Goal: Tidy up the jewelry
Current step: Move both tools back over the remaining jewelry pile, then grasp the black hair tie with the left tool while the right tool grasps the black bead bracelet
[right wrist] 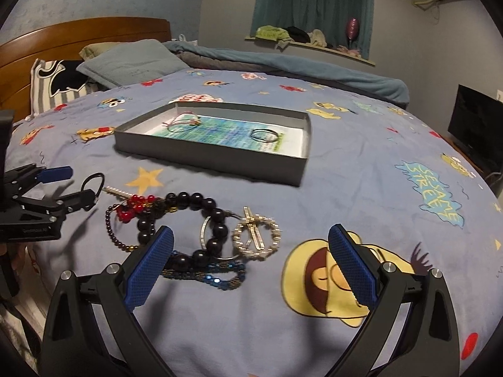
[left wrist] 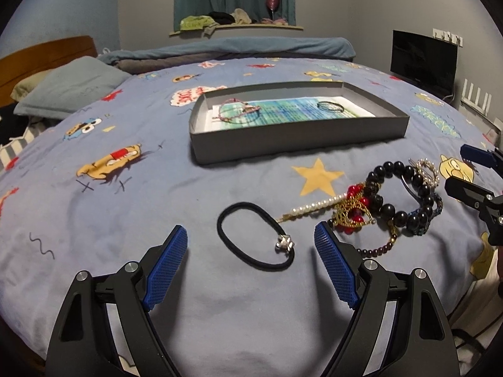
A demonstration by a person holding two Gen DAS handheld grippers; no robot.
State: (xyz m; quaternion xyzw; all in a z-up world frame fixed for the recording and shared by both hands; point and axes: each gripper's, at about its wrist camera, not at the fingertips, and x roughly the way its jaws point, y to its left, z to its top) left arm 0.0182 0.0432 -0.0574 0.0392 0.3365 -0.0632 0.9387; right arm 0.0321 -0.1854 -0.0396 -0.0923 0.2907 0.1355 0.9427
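A grey shallow box (left wrist: 298,139) (right wrist: 217,157) lies on the bed, holding a pink cord bracelet (left wrist: 237,111) (right wrist: 184,122) and a thin dark ring bracelet (left wrist: 330,106) (right wrist: 264,134). My left gripper (left wrist: 250,240) is open, its fingers either side of a black hair tie with a silver charm (left wrist: 254,240). To the right lies a pile: a pearl hairpin (left wrist: 311,207), a black bead bracelet (left wrist: 399,198) (right wrist: 201,220), red beads (right wrist: 135,209), and a round rhinestone clip (right wrist: 256,238). My right gripper (right wrist: 251,245) is open over that clip.
The bed has a blue cartoon-print sheet (left wrist: 125,220), with pillows (right wrist: 125,61) and a wooden headboard (right wrist: 78,31) at the far left. A rolled blanket (left wrist: 235,47) lies at the back. A dark screen (left wrist: 422,59) stands off the bed's right side.
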